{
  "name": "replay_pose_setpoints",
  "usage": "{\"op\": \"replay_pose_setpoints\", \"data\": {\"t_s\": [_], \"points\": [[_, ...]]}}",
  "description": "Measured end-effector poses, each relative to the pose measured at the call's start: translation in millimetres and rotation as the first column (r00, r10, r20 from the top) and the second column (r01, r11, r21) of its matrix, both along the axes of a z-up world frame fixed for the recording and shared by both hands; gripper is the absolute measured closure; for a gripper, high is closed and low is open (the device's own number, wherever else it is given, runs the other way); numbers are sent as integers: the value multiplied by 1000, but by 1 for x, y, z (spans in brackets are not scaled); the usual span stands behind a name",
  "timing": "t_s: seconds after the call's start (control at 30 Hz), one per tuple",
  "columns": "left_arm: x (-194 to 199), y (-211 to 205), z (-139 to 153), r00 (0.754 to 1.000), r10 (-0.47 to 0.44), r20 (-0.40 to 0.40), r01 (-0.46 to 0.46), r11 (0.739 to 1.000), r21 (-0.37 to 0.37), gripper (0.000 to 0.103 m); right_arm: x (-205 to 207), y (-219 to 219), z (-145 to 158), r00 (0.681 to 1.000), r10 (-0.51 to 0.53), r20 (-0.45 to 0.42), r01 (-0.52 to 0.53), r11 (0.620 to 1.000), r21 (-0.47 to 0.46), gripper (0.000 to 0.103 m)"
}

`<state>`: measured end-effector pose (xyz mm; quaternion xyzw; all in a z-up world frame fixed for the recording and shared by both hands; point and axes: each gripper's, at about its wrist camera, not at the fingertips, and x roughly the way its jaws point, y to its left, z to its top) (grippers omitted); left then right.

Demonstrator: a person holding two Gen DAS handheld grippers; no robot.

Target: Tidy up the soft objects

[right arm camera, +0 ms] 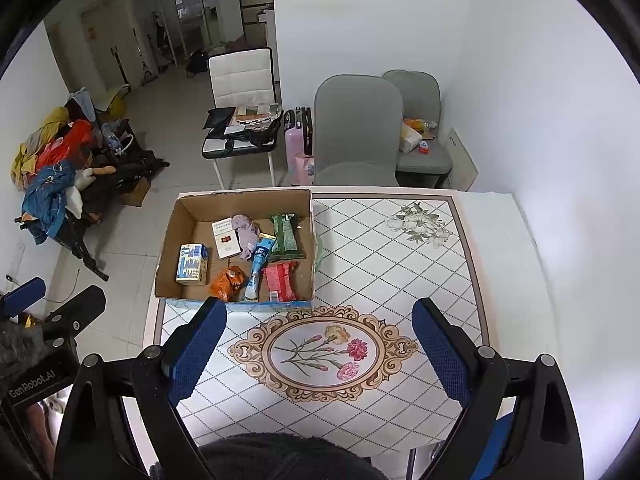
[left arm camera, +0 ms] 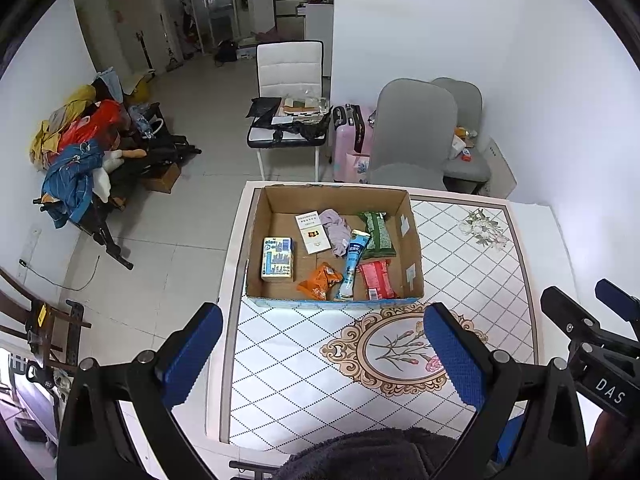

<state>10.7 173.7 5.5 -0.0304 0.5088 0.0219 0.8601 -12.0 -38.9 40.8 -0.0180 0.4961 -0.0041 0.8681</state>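
Observation:
A cardboard box (left arm camera: 416, 240) (right arm camera: 168, 240) sits at the far left of the table. In it lie a lilac cloth (left arm camera: 336, 228) (right arm camera: 246, 230), a blue-white carton (left arm camera: 277, 259) (right arm camera: 192, 263), a white booklet (left arm camera: 313, 232), an orange packet (left arm camera: 320, 280) (right arm camera: 228, 282), a light-blue tube (left arm camera: 352, 264) (right arm camera: 258, 266), a green pack (left arm camera: 376, 234) (right arm camera: 286, 238) and a red pack (left arm camera: 378, 278) (right arm camera: 280, 280). My left gripper (left arm camera: 324, 352) is open and empty, held above the table's near side. My right gripper (right arm camera: 320, 356) is open and empty over the flower medallion (right arm camera: 324, 354).
The table (left arm camera: 500, 280) has a diamond-patterned cover. Behind it stand two grey chairs (left arm camera: 412, 132), a pink suitcase (left arm camera: 352, 140) and a white chair (left arm camera: 288, 80) with papers. A pile of clothes (left arm camera: 76, 152) lies on the floor at left. A dark fuzzy sleeve (left arm camera: 360, 456) shows at the bottom.

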Motion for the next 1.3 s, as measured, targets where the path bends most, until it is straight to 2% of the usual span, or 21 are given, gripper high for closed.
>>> {"op": "replay_pose_setpoints", "data": {"t_s": [1.3], "points": [[-1,5,0,1000,4,3,-4,1000,10,0,4,-1,2,1000,8,5,-8,1000,2,7]]}}
